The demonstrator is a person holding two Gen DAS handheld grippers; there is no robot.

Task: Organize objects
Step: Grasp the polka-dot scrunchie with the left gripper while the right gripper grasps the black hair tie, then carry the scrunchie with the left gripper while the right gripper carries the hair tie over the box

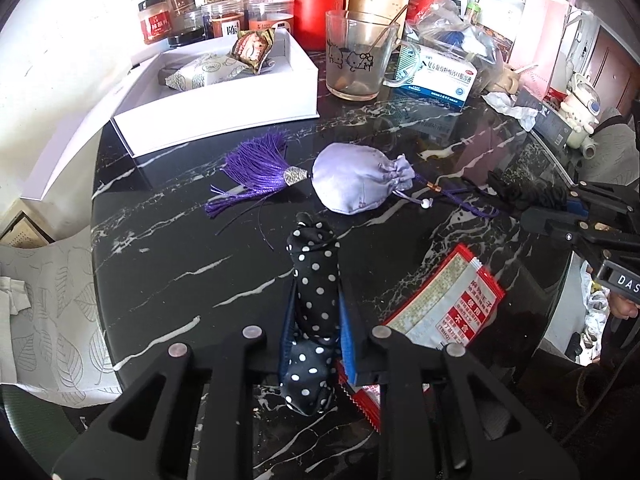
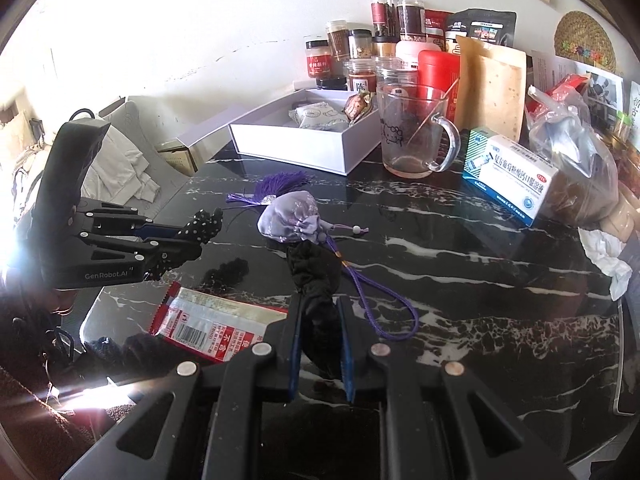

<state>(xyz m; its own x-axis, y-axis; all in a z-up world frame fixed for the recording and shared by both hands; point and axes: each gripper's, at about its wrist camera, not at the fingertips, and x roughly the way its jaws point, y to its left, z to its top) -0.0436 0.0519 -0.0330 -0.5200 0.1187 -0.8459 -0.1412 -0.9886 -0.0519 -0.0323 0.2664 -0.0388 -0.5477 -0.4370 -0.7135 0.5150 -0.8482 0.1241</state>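
My left gripper (image 1: 316, 304) is shut on a black scrunchie with white dots (image 1: 316, 280), which hangs above the black marble table (image 1: 168, 256); the same gripper (image 2: 188, 236) shows at the left of the right wrist view. My right gripper (image 2: 320, 320) is shut on a plain black scrunchie (image 2: 316, 276), and it shows again as the gripper (image 1: 560, 204) at the right edge of the left wrist view. A lilac drawstring pouch (image 1: 352, 180) with a purple tassel (image 1: 256, 172) and cord (image 2: 384, 300) lies mid-table. A white open box (image 1: 216, 92) holding snack packets stands at the back left.
A red-and-white sachet (image 1: 448, 300) lies near the front edge. Behind stand a glass mug (image 1: 356, 56), a medicine box (image 1: 436, 76), a red canister (image 1: 316, 4), several spice jars (image 1: 188, 12) and plastic bags (image 2: 568, 148). A crumpled tissue (image 2: 608, 256) lies right. A chair cushion (image 1: 48, 308) sits left.
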